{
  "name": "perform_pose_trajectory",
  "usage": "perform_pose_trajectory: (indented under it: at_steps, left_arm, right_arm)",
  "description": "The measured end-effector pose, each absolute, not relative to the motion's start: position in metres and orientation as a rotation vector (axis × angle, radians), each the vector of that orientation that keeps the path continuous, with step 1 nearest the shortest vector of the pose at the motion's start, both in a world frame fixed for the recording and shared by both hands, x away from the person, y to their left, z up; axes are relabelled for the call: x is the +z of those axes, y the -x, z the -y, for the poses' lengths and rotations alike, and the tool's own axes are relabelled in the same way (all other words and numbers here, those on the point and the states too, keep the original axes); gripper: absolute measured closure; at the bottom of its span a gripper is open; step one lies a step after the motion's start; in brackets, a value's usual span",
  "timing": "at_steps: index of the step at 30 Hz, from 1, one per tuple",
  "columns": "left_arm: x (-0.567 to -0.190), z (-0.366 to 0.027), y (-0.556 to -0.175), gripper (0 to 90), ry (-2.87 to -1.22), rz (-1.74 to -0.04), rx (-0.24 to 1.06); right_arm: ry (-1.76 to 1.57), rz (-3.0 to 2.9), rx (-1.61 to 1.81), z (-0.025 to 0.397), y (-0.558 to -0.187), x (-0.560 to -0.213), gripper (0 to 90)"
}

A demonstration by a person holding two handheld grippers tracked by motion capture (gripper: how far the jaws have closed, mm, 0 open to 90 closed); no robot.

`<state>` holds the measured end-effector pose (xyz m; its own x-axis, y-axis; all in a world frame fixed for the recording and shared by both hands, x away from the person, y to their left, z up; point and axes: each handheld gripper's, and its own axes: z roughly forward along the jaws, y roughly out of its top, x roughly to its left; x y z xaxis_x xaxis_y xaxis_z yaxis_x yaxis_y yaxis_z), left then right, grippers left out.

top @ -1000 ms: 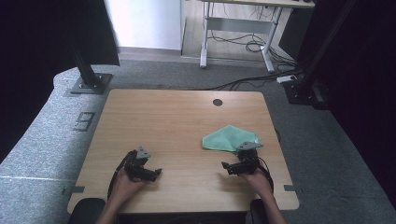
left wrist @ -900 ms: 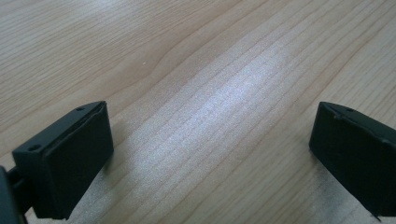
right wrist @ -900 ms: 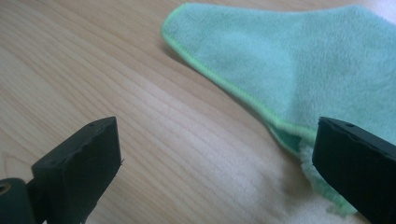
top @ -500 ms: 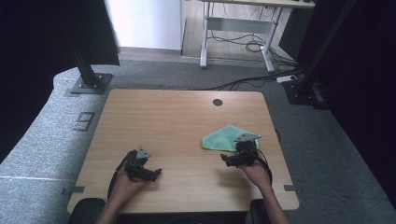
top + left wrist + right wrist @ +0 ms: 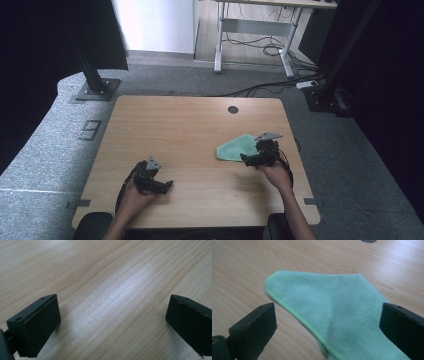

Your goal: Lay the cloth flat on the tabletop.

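Pale wooden worktop (image 5: 190, 125), soft mint-green microfibre cloth (image 5: 235, 148) lying flat right of centre. Right hand-held gripper (image 5: 327, 322) spread wide just over it; left hand-held gripper (image 5: 112, 320) spread above bare wood. Probably light, limp: best pinched at the hemmed edge.

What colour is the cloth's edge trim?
Brighter lime green along the mint-green cloth, clearest in the right gripper view.

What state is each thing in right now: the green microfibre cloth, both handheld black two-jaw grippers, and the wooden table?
Green microfibre cloth: lying flat on the table, folded to a rough triangle, not gripped.
Right black two-jaw gripper: jaws wide open, poised over the cloth's near edge.
Left black two-jaw gripper: jaws wide open, holding nothing, over bare wood.
Light wooden table: bare apart from the cloth.
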<state>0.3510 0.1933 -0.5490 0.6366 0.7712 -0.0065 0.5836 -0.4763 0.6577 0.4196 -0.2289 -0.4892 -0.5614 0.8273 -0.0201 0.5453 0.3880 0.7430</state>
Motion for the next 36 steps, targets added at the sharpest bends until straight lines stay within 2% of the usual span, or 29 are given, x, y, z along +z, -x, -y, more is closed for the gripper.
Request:
perform_pose_trajectory:
  at_steps: [7, 19, 27, 36]
  left_arm:
    - [-0.549, -0.193, -0.351, 0.0, -2.226, -1.052, 0.387]
    - [-0.549, -0.193, -0.351, 0.0, -2.222, -1.054, 0.387]
    - [-0.549, -0.193, -0.351, 0.0, -2.224, -1.052, 0.387]
    - [-0.549, -0.193, -0.351, 0.0, -2.224, -1.053, 0.387]
  right_arm:
    - [-1.241, -2.241, 0.946, 0.238, -0.435, -0.497, 6.2]
    - [-1.306, -2.217, 0.885, 0.254, -0.45, -0.519, 32.4]
    - [-1.314, -2.254, 0.85, 0.253, -0.455, -0.533, 33.6]
    - [-1.283, -2.288, 0.862, 0.245, -0.453, -0.539, 27.6]
